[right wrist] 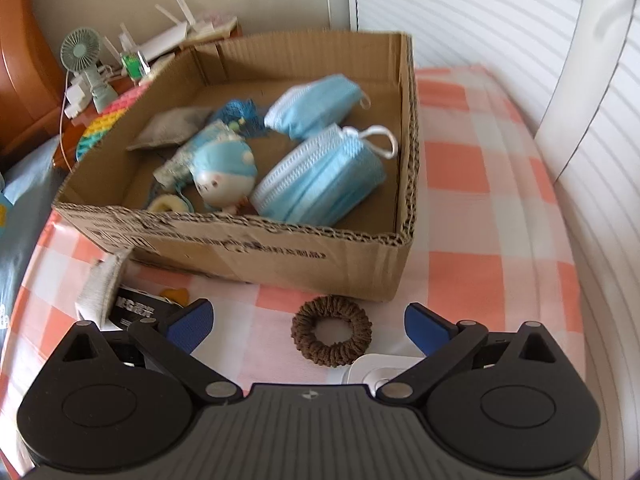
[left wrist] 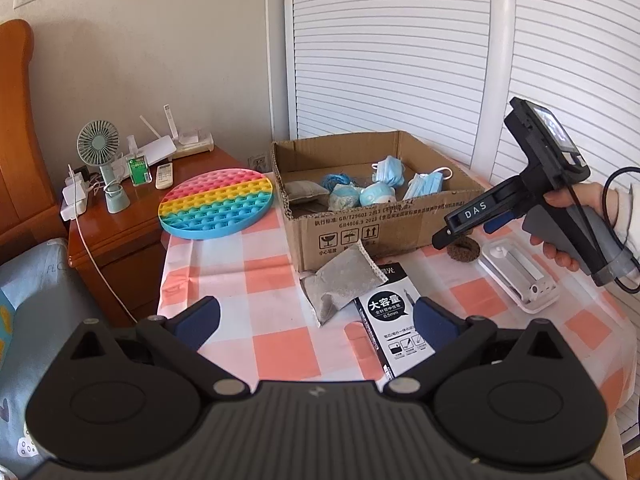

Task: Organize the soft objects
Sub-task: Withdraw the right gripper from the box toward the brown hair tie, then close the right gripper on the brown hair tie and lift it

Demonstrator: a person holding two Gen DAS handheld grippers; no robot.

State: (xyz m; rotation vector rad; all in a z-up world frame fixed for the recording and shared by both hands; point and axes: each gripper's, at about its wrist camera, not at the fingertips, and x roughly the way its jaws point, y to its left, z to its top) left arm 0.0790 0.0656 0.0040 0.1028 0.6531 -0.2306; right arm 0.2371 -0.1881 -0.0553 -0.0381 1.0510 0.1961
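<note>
A cardboard box [left wrist: 360, 228] [right wrist: 280, 256] on the checked table holds blue face masks [right wrist: 320, 184], a blue plush doll [right wrist: 224, 176], a grey pouch [right wrist: 168, 128] and blue yarn. A brown scrunchie [right wrist: 332, 332] [left wrist: 464, 249] lies on the cloth in front of the box. My right gripper [right wrist: 308, 324] is open and empty, just above and short of the scrunchie; it also shows in the left wrist view [left wrist: 460, 228]. A second grey pouch [left wrist: 340, 284] [right wrist: 100, 288] leans on the box front. My left gripper [left wrist: 316, 320] is open and empty, near that pouch.
A black-and-white pen box [left wrist: 396, 328] lies beside the pouch. A white plastic case [left wrist: 516, 272] sits at the table's right. A rainbow pop-it disc [left wrist: 218, 208] lies left of the box. A wooden nightstand [left wrist: 120, 216] holds a small fan [left wrist: 102, 160] and chargers. Louvred doors stand behind.
</note>
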